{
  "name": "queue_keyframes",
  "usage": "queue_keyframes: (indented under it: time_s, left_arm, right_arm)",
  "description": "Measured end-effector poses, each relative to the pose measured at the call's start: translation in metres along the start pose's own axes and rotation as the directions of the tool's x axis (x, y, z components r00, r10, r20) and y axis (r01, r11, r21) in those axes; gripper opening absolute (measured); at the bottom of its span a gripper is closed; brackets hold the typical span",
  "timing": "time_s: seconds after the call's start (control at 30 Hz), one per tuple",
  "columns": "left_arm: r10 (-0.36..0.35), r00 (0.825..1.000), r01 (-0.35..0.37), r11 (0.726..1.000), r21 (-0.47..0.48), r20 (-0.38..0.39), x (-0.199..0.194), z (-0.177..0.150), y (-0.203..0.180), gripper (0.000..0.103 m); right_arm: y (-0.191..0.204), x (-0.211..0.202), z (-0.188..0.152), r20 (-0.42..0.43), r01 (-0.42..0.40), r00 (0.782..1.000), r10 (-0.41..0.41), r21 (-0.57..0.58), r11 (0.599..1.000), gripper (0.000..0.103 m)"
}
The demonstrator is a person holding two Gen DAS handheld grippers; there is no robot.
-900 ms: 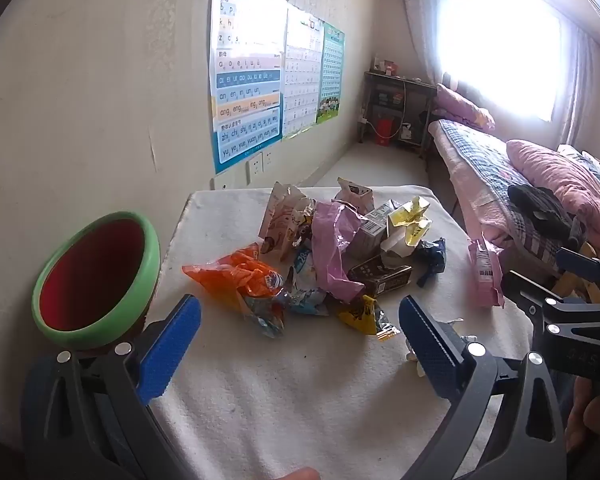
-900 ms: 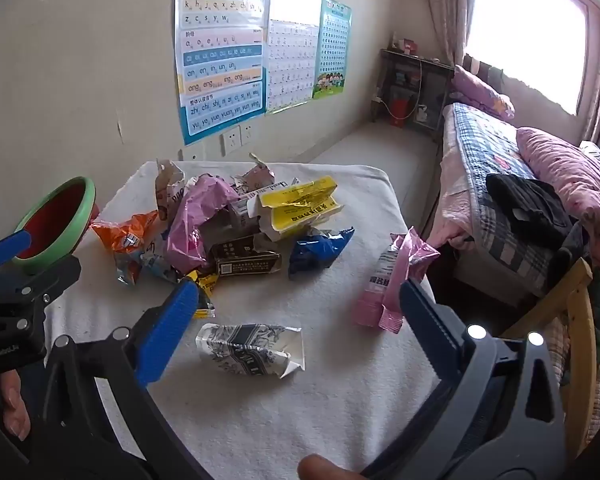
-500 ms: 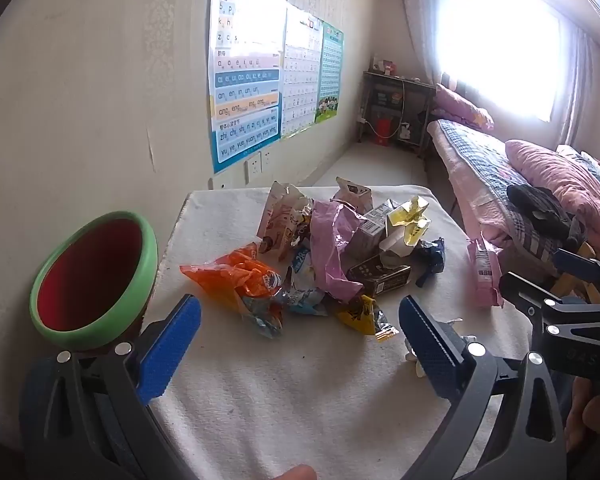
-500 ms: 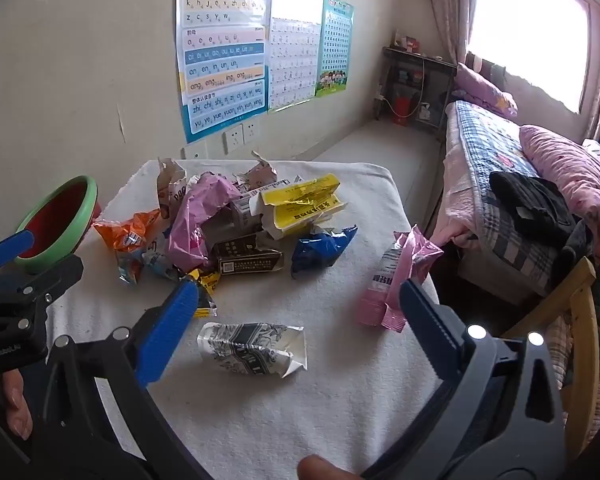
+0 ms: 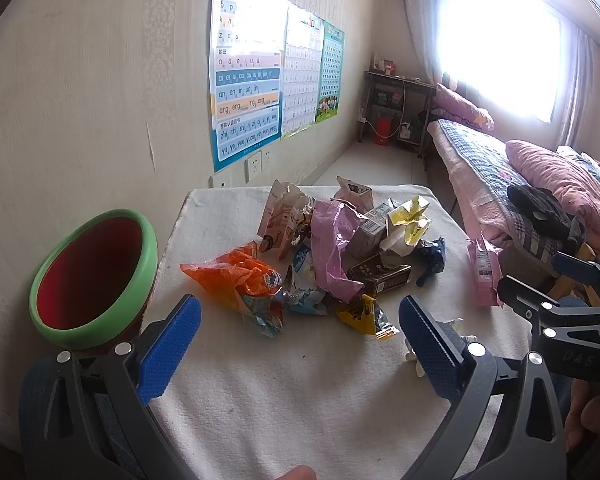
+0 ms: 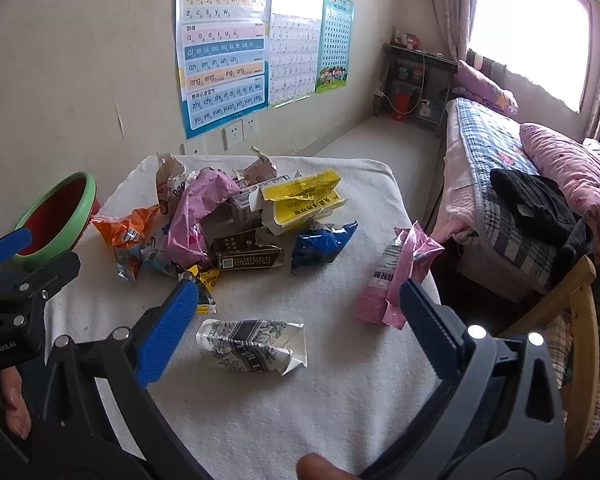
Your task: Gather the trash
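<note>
Nothing on the table has shifted since the earlier frames; your two grippers hang where they were, only the view drifting a touch.

Your left gripper [image 5: 300, 332] has its jaws spread wide with nothing between the blue pads [image 5: 168, 350], hovering over bare cloth at the near edge of the table [image 5: 284, 396]. Just beyond its tips lies the trash pile: a small yellow wrapper [image 5: 362, 314] nearest, an orange snack bag [image 5: 236, 276] to the far left of it, crumpled and shiny. To the left of the left pad, a green-rimmed bin with a red inside [image 5: 96, 276] sits at the table's left edge, tilted so its mouth faces you.

Your right gripper [image 6: 300, 300] is likewise spread wide and empty. A flattened white carton with dark printing [image 6: 252, 344] lies on the cloth right between its pads, a little beyond the tips, not touched by either. A pink packet [image 6: 396, 276] rests just past the right pad at the table's right edge.

Farther out, the main heap sits mid-table: a torn yellow box [image 6: 300, 200], a dark brown box [image 6: 246, 254] lying flat, a crumpled blue wrapper [image 6: 322, 242] to its right, and a long pink plastic bag [image 6: 200, 212] draped over the left part.

Beyond the table, posters [image 6: 224, 48] hang on the wall and a bed [image 6: 512, 168] stands at the right.
</note>
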State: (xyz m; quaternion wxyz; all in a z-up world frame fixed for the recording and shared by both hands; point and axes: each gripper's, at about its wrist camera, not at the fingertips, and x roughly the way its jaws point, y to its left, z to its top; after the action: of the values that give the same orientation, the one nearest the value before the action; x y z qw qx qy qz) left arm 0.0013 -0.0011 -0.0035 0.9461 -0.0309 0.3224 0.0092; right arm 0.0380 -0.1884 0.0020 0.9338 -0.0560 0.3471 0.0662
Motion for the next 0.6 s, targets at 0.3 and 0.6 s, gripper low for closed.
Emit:
queue_keyframes:
  time_s: [0.3, 0.6]
  left_arm:
    - [-0.002, 1.000, 0.002, 1.000, -0.008, -0.006, 0.0005, -0.0012, 0.0006, 0.095]
    - [-0.004, 1.000, 0.004, 1.000, -0.009, -0.008, 0.0000, 0.0004, 0.0011, 0.095]
  right_arm:
    - [-0.0012, 0.0025, -0.0009, -0.009, -0.001, 1.000, 0.002, 0.002, 1.000, 0.099]
    - [-0.0015, 0.0029, -0.0016, -0.012, -0.002, 1.000, 0.002, 0.005, 1.000, 0.099]
